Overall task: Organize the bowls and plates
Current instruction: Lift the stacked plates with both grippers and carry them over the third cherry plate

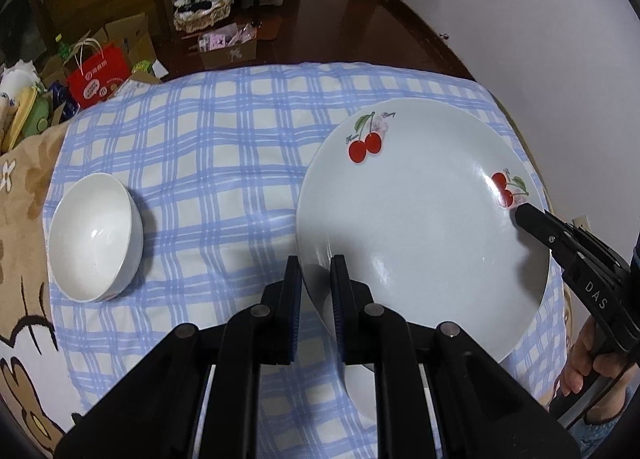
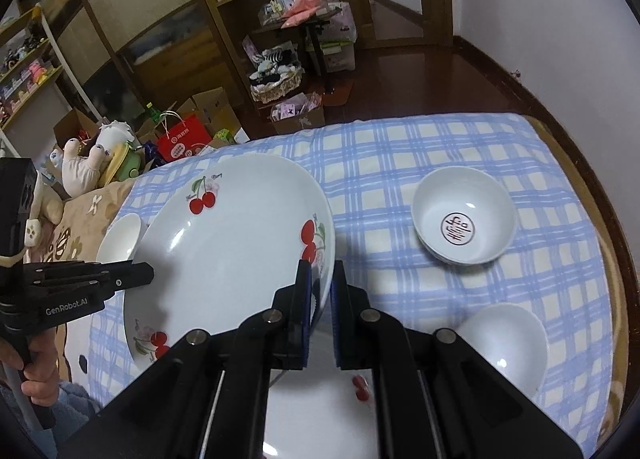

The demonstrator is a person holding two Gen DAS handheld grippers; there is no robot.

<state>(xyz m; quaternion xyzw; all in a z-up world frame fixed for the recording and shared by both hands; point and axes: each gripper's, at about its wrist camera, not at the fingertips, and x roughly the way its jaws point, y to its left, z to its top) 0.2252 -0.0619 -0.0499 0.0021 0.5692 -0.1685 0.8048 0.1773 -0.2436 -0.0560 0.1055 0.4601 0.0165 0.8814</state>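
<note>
A large white plate with red cherries (image 1: 420,219) hangs tilted above the blue checked cloth (image 1: 220,163), held at opposite rims. My left gripper (image 1: 317,265) is shut on its near left rim. My right gripper (image 2: 321,269) is shut on the right rim by a cherry print, and the same plate (image 2: 232,259) fills the middle of the right wrist view. A second cherry plate (image 2: 320,399) lies on the cloth under my right gripper. A plain white bowl (image 1: 94,237) sits at the left. A bowl with a round dark mark inside (image 2: 464,215) and another white bowl (image 2: 504,347) sit at the right.
The cloth covers a padded surface with a wooden edge (image 2: 600,227) at the right, close to a white wall (image 2: 560,39). Beyond the far edge the floor holds a red paper bag (image 2: 182,141), cardboard boxes and a basket (image 2: 276,83). Plush toys (image 2: 86,167) lie at the left. A hand (image 2: 36,375) grips each handle.
</note>
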